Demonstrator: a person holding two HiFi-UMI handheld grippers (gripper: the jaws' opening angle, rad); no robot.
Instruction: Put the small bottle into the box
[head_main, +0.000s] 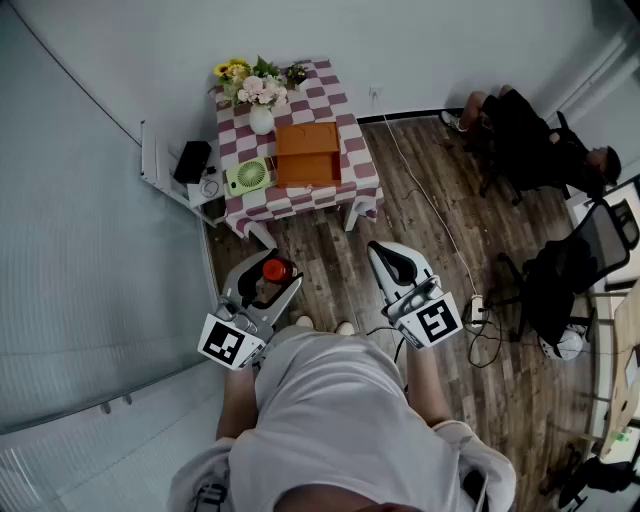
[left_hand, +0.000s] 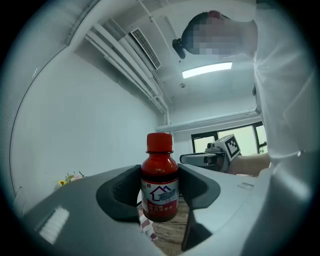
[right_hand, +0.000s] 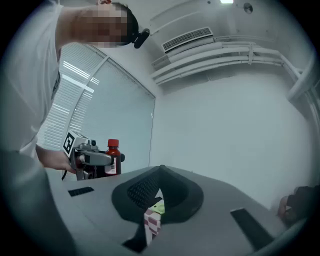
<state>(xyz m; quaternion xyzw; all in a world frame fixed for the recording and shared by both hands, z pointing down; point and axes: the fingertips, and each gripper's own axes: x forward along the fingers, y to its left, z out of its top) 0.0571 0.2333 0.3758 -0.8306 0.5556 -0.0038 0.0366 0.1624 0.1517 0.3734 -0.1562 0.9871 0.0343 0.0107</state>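
Left gripper (head_main: 264, 283): jaws clamped on the small bottle (left_hand: 160, 186), red cap up, bottle upright, over the wood floor (head_main: 330, 255). Right gripper (right_hand: 160, 170): jaws closed tip to tip, nothing between. Orange box (head_main: 307, 153) lies on checkered table (head_main: 352, 188), well apart from bottle, beside green fan (head_main: 249, 176)

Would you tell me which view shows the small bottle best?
The left gripper view: the small bottle stands close, label visible, between the jaws. Head view shows mostly its cap; right gripper view shows it tiny.
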